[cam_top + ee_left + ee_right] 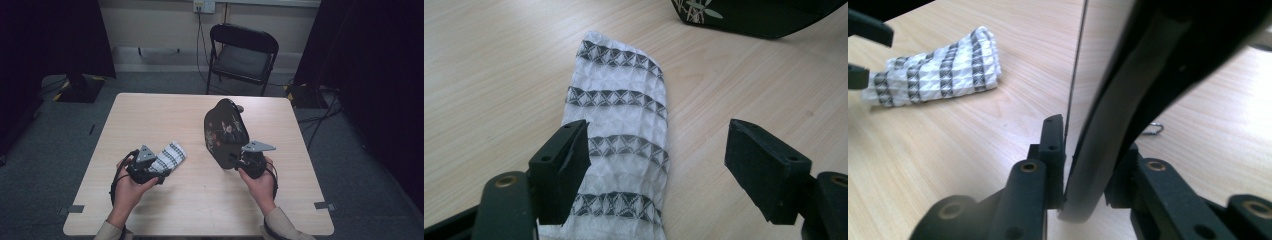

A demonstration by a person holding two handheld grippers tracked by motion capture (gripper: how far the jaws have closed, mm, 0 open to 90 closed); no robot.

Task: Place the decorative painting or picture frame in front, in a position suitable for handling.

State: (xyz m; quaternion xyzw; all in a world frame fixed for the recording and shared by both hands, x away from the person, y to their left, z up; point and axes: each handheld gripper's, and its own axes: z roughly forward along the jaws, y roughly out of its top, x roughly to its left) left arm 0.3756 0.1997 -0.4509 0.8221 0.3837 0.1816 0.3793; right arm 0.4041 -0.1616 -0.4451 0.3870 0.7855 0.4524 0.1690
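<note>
A folded white cloth (169, 156) with grey patterned stripes lies flat on the wooden table (150, 115), left of centre. My left gripper (157, 172) hovers over the cloth's near end, open, with the jaws on either side of the cloth (619, 125) and not pressing on it. The left gripper (659, 147) holds nothing. A black flat piece with a flower pattern (225, 130) stands tilted on its edge right of centre. My right gripper (237, 160) is shut on its near lower rim. In the right gripper view the jaws (1083, 165) clamp the dark curved rim (1158, 60).
A black folding chair (243, 55) stands behind the table's far edge, with cables on the floor around it. A dark stand base (77, 87) sits on the floor at far left. A small metal loop (1153, 130) lies on the table by the black piece.
</note>
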